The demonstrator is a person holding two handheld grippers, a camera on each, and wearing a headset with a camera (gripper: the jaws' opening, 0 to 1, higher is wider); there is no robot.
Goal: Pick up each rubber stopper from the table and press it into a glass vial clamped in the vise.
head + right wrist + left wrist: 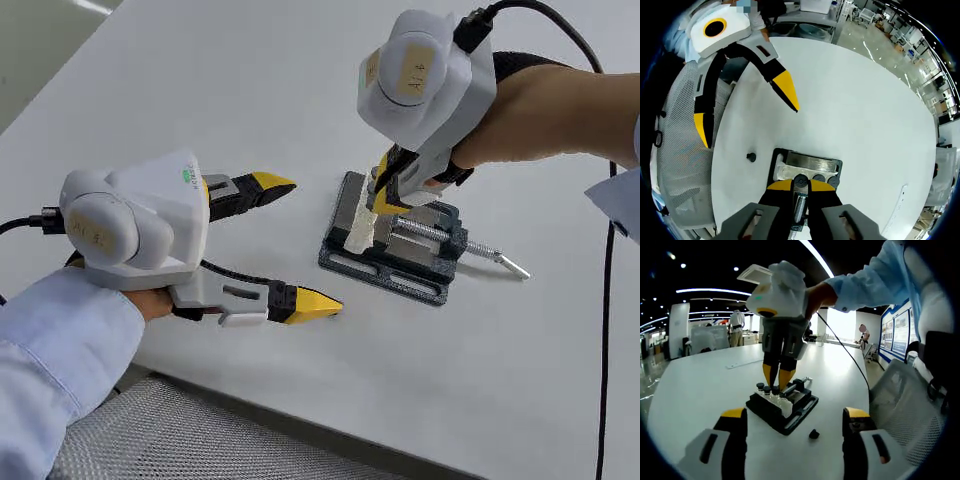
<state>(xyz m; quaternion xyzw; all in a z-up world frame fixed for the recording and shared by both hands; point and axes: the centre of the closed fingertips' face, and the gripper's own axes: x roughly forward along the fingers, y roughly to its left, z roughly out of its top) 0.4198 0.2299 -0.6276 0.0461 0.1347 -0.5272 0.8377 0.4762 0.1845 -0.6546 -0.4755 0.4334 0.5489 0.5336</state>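
Note:
A dark vise (385, 278) stands mid-table and clamps a row of glass vials with black rubber stoppers (760, 386) in them. My right gripper (386, 197) points down over the vise. In the right gripper view its yellow tips (801, 186) are shut on a stopper (800, 180) at the near end of the row, beside two more stoppers (818, 177). One loose stopper (813, 433) lies on the table by the vise (790, 424), also seen in the right gripper view (751, 157). My left gripper (293, 244) hovers open to the left, holding nothing.
The white table (250, 90) stretches far beyond the vise. The vise's screw handle (497, 258) sticks out to the right. A cable (606, 300) hangs along the right side. A mesh chair (180, 440) sits at the near table edge.

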